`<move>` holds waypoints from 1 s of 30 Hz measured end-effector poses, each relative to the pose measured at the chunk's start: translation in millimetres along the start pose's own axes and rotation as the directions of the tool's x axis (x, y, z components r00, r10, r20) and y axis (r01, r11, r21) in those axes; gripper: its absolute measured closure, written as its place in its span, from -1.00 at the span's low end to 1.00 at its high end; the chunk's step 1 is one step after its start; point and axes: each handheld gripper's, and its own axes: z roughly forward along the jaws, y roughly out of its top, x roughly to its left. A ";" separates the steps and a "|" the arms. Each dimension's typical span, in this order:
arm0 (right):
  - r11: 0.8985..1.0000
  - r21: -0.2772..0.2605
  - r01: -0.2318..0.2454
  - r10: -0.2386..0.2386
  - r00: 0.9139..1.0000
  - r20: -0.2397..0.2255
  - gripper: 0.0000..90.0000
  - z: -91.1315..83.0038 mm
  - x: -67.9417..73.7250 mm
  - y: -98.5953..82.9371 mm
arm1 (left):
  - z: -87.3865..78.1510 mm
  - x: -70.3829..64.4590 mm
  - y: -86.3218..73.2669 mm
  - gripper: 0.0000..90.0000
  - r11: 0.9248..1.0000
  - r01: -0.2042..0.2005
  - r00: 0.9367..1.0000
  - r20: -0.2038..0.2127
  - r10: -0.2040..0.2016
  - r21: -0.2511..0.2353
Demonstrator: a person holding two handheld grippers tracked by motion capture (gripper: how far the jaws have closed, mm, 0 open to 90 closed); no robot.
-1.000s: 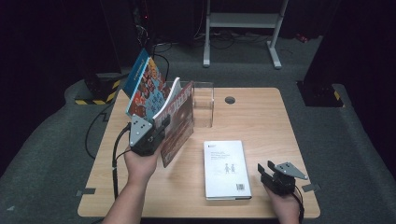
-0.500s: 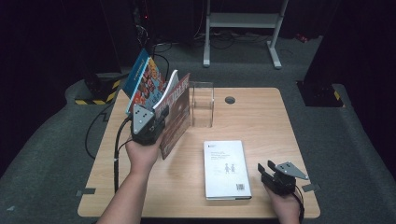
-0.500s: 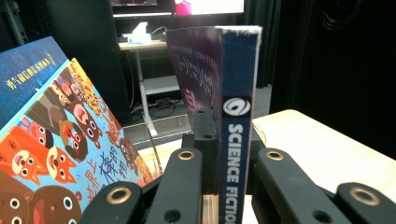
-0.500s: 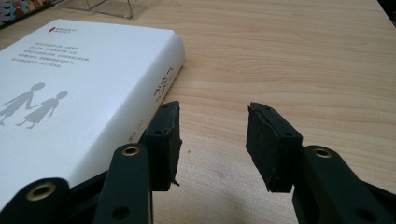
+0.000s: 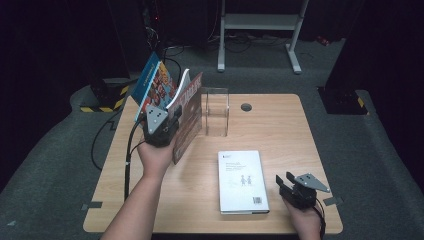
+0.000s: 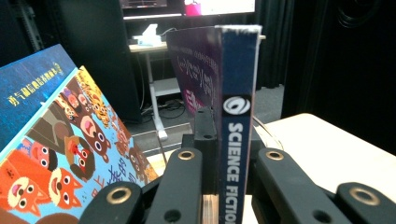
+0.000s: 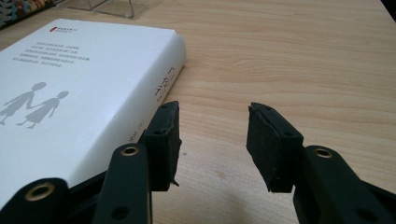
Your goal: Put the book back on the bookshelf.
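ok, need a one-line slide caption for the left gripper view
Left gripper clamps a science fiction book by its spine, beside a leaning picture book.

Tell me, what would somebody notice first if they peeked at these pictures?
Probably the science fiction book held up on end by the left gripper at the table's far left, its spine pinched between the fingers. Right behind it leans a bright picture book covered in cartoon animals. Next, the white book lying flat near the front edge, with the open right gripper beside it.
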 end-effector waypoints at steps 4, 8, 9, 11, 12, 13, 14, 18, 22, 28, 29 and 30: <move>1.000 0.004 0.002 -0.002 1.000 0.002 0.22 0.6 -0.1 -0.2 | 8.5 0.6 -1.7 0.87 1.000 0.012 1.000 -0.012 -0.012 -0.002; 1.000 0.004 0.009 -0.009 1.000 -0.003 0.22 1.2 1.0 -0.5 | 16.6 0.4 -2.8 0.87 1.000 0.008 1.000 -0.023 -0.008 -0.003; 1.000 0.004 0.009 -0.009 1.000 -0.003 0.22 1.2 1.0 -0.5 | 18.4 0.2 -2.9 0.87 1.000 0.006 1.000 -0.026 -0.006 -0.005; 1.000 0.011 0.011 -0.011 1.000 -0.004 0.30 0.9 0.0 -0.5 | 22.1 0.5 -2.4 0.87 1.000 0.006 0.999 -0.032 -0.006 -0.010; 1.000 0.012 0.010 -0.010 1.000 -0.001 0.34 1.0 -0.1 -0.6 | 25.8 0.8 -1.7 0.87 1.000 0.006 0.999 -0.035 -0.006 -0.004; 1.000 0.012 0.010 -0.010 1.000 -0.001 0.34 1.0 -0.1 -0.6 | 25.8 0.8 -1.7 0.87 1.000 0.006 0.999 -0.035 -0.006 -0.004; 1.000 0.016 0.010 -0.010 1.000 0.004 0.34 1.0 -0.2 -0.7 | 27.6 0.9 -1.3 0.87 1.000 0.006 0.999 -0.035 -0.006 -0.002; 1.000 0.014 0.006 -0.006 1.000 0.003 0.33 0.8 0.2 -0.2 | 32.8 0.3 0.2 0.87 1.000 -0.006 0.999 -0.041 0.006 0.003; 1.000 0.023 0.015 -0.015 1.000 0.002 0.38 1.6 0.3 0.1 | 36.2 1.1 4.2 0.87 1.000 -0.002 0.999 -0.045 0.002 -0.008; 0.999 0.019 0.028 -0.028 0.999 -0.016 0.37 0.6 0.8 0.7 | 40.6 1.3 7.6 0.87 1.000 -0.007 0.999 -0.050 0.006 -0.008; 0.999 0.019 0.028 -0.028 0.999 -0.016 0.37 0.6 0.8 0.7 | 41.5 1.1 8.0 0.87 1.000 -0.009 0.999 -0.050 0.009 -0.007; 0.999 0.018 0.030 -0.030 0.999 -0.020 0.36 0.6 0.7 1.0 | 42.9 0.5 8.6 0.87 1.000 -0.008 0.999 -0.050 0.008 -0.007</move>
